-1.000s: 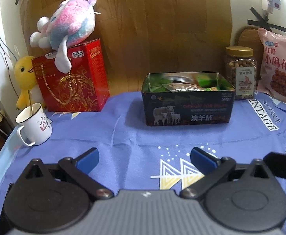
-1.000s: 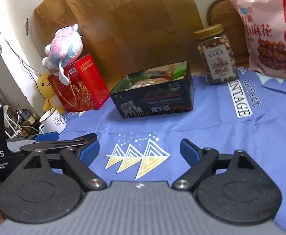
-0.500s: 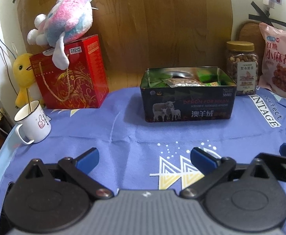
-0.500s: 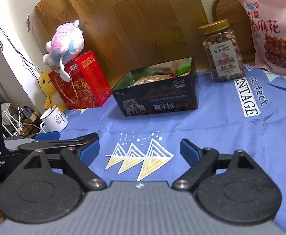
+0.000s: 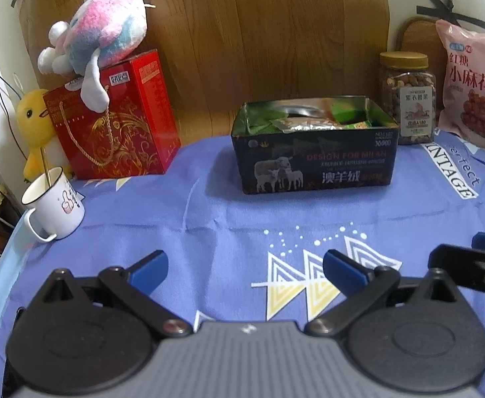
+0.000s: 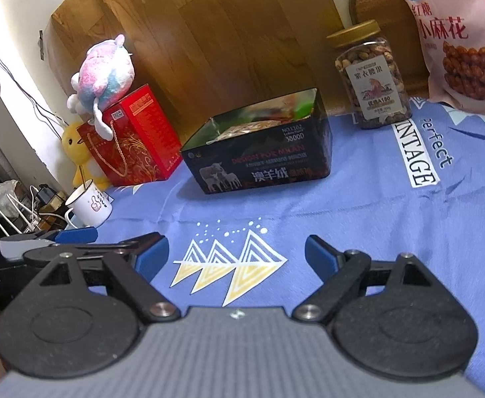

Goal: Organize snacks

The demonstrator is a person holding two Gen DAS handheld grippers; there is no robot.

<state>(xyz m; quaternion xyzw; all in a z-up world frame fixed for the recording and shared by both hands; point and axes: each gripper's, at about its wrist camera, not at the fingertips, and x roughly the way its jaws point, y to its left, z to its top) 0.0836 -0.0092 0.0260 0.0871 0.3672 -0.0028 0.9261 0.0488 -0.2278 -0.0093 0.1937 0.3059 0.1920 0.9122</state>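
Note:
A black tin box with sheep printed on its front stands open on the blue cloth, with several snack packets inside. Right of it stand a jar of nuts with a gold lid and a pink snack bag. My left gripper hovers open over the cloth well short of the box, nothing between its fingers. My right gripper is open and empty too, beside the left one.
At the back left a red gift box carries a pink plush toy, with a yellow duck toy beside it. A white mug stands near the cloth's left edge. A wooden board leans behind everything.
Both grippers have drawn slightly back and up, so the box, jar and bag sit a little lower and farther in view. Both stayed open.

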